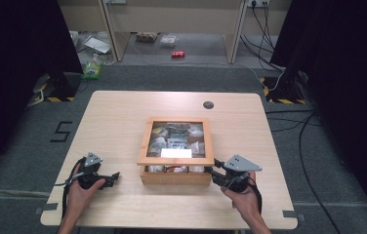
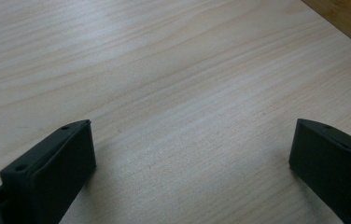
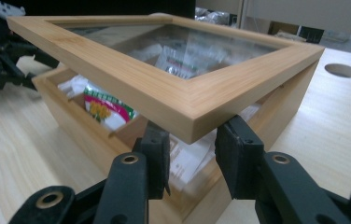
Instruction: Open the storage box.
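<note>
Box (image 1: 175,175) sits mid-surface, toward near edge; glass-paned lid (image 3: 183,100) raised at near corner, far side apparently hinged. Right gripper (image 3: 190,156) narrow, pinching lid corner. Risk: shallow corner grip slips, lid slams shut. Left gripper (image 2: 190,158) wide, empty, near left edge. Packets (image 3: 103,107) blurred behind glass; hinge hidden.

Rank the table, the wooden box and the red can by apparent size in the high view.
1. table
2. wooden box
3. red can, smallest, though it lies farther from the camera, on the floor.

wooden box (image 1: 175,175), lid (image 1: 175,160) raised, right gripper (image 1: 214,171)
</note>
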`<state>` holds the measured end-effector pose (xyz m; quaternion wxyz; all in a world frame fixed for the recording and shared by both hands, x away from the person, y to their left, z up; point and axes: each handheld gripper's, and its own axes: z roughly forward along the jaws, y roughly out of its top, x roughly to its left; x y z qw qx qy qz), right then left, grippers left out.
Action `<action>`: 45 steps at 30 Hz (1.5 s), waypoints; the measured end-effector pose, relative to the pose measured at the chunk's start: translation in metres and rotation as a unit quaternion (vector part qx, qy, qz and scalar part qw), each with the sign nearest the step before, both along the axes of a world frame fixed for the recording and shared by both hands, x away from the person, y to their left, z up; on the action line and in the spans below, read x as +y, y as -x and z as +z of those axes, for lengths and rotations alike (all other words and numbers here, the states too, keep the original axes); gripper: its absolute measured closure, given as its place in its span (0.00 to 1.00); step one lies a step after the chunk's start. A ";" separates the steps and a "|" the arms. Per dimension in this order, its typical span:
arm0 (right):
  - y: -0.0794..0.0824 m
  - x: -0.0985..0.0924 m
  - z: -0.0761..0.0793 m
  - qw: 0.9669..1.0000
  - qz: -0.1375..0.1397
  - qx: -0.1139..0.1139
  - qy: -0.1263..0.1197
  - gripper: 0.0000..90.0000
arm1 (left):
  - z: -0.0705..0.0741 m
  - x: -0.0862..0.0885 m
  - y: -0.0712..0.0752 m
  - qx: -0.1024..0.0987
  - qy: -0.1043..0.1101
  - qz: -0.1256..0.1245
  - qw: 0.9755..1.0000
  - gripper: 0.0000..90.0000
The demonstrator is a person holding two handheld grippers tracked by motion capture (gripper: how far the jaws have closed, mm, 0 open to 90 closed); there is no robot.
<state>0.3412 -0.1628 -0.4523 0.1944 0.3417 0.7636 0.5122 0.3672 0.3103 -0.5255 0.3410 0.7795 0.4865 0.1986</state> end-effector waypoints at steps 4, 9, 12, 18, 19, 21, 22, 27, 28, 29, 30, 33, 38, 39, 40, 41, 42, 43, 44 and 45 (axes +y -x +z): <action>-0.007 0.000 0.009 1.000 -0.003 -0.005 -0.011 0.73 | 0.000 0.000 0.000 0.000 0.000 0.000 1.000 0.00; -0.020 0.001 0.014 1.000 -0.003 0.000 -0.026 0.73 | 0.000 0.000 0.000 0.000 0.000 0.001 1.000 0.00; -0.026 0.002 0.016 0.999 -0.004 0.000 -0.036 0.73 | 0.000 0.000 0.000 0.000 0.000 0.001 1.000 0.00; -0.033 0.005 0.019 0.999 -0.005 -0.003 -0.037 0.74 | 0.000 0.000 0.000 0.000 0.000 0.001 1.000 0.00; -0.035 0.006 0.021 0.999 -0.005 -0.006 -0.037 0.74 | 0.000 0.000 0.000 0.000 0.000 0.001 1.000 0.00; -0.038 0.008 0.023 0.999 -0.005 -0.009 -0.039 0.74 | 0.000 0.000 0.000 0.000 0.000 0.001 1.000 0.00; -0.040 0.008 0.024 0.999 -0.005 -0.011 -0.040 0.74 | 0.000 0.000 0.000 0.000 0.000 0.001 1.000 0.00; -0.047 0.010 0.031 0.999 -0.011 -0.018 -0.040 0.74 | 0.000 0.000 0.000 0.000 0.000 0.001 1.000 0.00; -0.049 0.010 0.032 0.999 -0.011 -0.022 -0.041 0.74 | 0.000 0.000 0.000 0.000 0.000 0.001 1.000 0.00; -0.051 0.011 0.033 0.999 -0.013 -0.022 -0.039 0.75 | 0.000 0.000 0.000 0.000 0.000 0.001 1.000 0.00; -0.053 0.011 0.034 0.999 -0.015 -0.022 -0.038 0.75 | 0.000 0.000 0.000 0.000 0.000 0.001 1.000 0.00; -0.058 0.012 0.037 0.999 -0.019 -0.022 -0.033 0.75 | 0.000 0.000 0.000 -0.001 0.000 0.001 1.000 0.00; -0.067 0.014 0.042 0.999 -0.025 -0.026 -0.041 0.75 | 0.000 0.000 0.000 -0.001 0.000 0.001 1.000 0.00; -0.069 0.015 0.042 0.998 -0.026 -0.027 -0.040 0.75 | 0.000 0.000 0.001 -0.001 0.000 0.001 1.000 0.00; -0.071 0.016 0.043 0.999 -0.028 -0.026 -0.039 0.75 | 0.000 0.000 0.001 -0.001 0.000 0.002 1.000 0.00; -0.073 0.016 0.043 0.998 -0.030 -0.025 -0.038 0.75 | 0.000 0.000 0.001 -0.001 0.000 0.001 1.000 0.00; -0.075 0.017 0.043 0.998 -0.032 -0.024 -0.038 0.75 | 0.000 0.000 0.001 -0.001 0.000 0.001 1.000 0.00; -0.076 0.017 0.044 0.998 -0.033 -0.025 -0.039 0.75 | 0.000 0.000 0.001 -0.001 0.000 0.002 1.000 0.00; -0.078 0.018 0.044 0.998 -0.034 -0.025 -0.037 0.75 | 0.000 0.000 0.001 -0.001 0.000 0.002 1.000 0.00; -0.080 0.018 0.045 0.999 -0.035 -0.024 -0.034 0.75 | 0.000 0.000 0.001 -0.001 0.000 0.002 1.000 0.00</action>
